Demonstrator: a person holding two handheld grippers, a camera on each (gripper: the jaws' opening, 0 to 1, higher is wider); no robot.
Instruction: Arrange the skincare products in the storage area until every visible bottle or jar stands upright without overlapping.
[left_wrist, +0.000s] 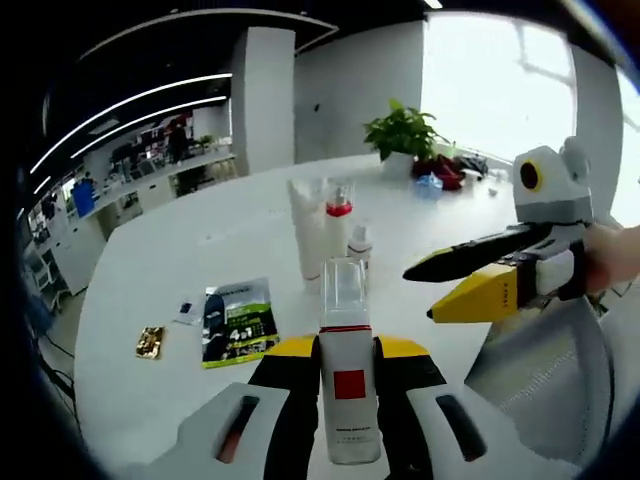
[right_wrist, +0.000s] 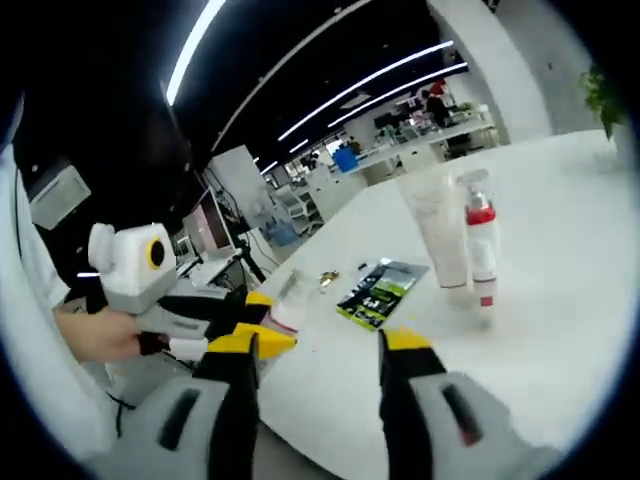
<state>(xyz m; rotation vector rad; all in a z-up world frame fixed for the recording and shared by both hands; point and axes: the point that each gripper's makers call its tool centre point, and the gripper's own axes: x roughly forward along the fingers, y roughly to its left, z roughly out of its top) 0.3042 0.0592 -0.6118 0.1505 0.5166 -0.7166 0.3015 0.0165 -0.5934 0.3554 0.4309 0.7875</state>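
In the left gripper view, the white table (left_wrist: 180, 260) curves away from the frame's lower left toward the upper centre, its near edge running down the left side above a drop to the office floor. At the left of the tabletop lies a small gold packet (left_wrist: 150, 342), then a small white sachet (left_wrist: 187, 312) and a flat green-and-black packet (left_wrist: 238, 323), with bare surface all around them. At bottom centre the left gripper (left_wrist: 348, 375) rises from the frame's lower edge, its yellow-tipped jaws clenched on a white bottle with a red label (left_wrist: 349, 400) and clear cap, held upright. Beyond it, at centre, a white tube (left_wrist: 309, 228), a red-collared spray bottle (left_wrist: 339, 225) and a small white bottle (left_wrist: 360, 245) stand close together. A potted plant (left_wrist: 402, 132) sits at the far edge, upper centre. From the right, the right gripper (left_wrist: 432, 290) reaches in, a hand (left_wrist: 612, 255) holding it, its jaws spread. In the right gripper view, the left gripper (right_wrist: 270, 320) enters from the left, held by a hand (right_wrist: 95, 335) above the table's near edge, closed on the clear-capped bottle (right_wrist: 285, 300). At bottom centre the right gripper (right_wrist: 322, 350) points forward with jaws wide apart and nothing between them. Right of centre lies the green packet (right_wrist: 380, 292), then the white tube (right_wrist: 437, 228) and spray bottle (right_wrist: 481, 245) stand upright, open tabletop (right_wrist: 560, 250) stretching beyond to the right.
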